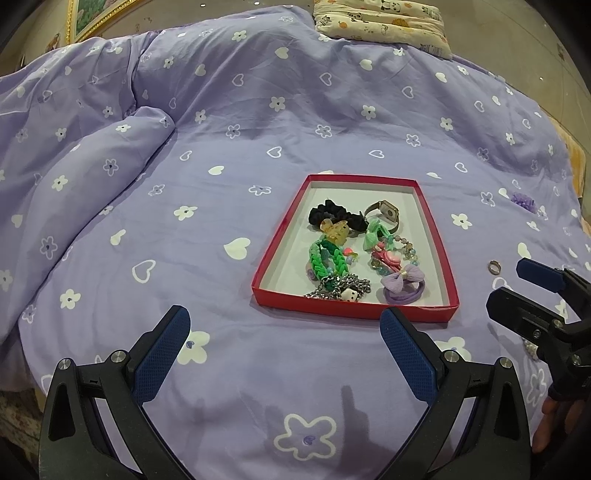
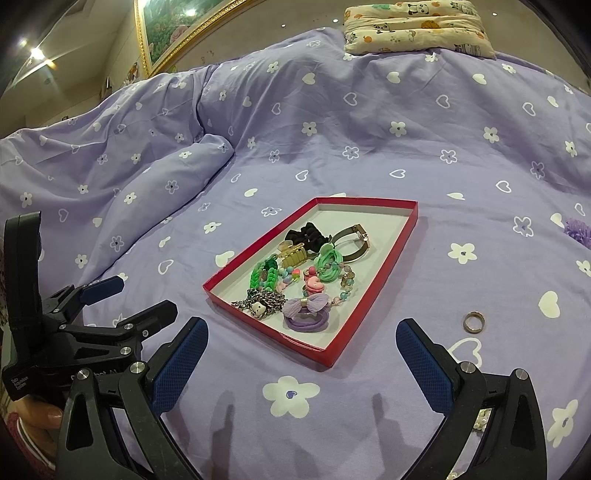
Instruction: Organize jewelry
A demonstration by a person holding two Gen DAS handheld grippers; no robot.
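Both grippers' fingers (image 1: 181, 332) wide, empty; bare quilt (image 1: 258, 110) btwn them & red tray (image 1: 354, 314) near edge.

Bedcover: a lilac duvet (image 1: 258, 110) printed with white flowers and hearts, spread over the whole bed, smooth in the middle.
Fold: a thick rolled ridge of the duvet (image 2: 177, 166) lies on the left side, with creases running up behind it.
Pillow: a cream pillow (image 2: 417, 26) with small panda and fruit prints lies at the far end of the bed, its near edge touching the duvet.
Picture: a gold-framed picture (image 2: 173, 26) with green and pink flowers hangs on the wall at the upper left.
Wall: beige, with small bright ceiling lights at the far left.
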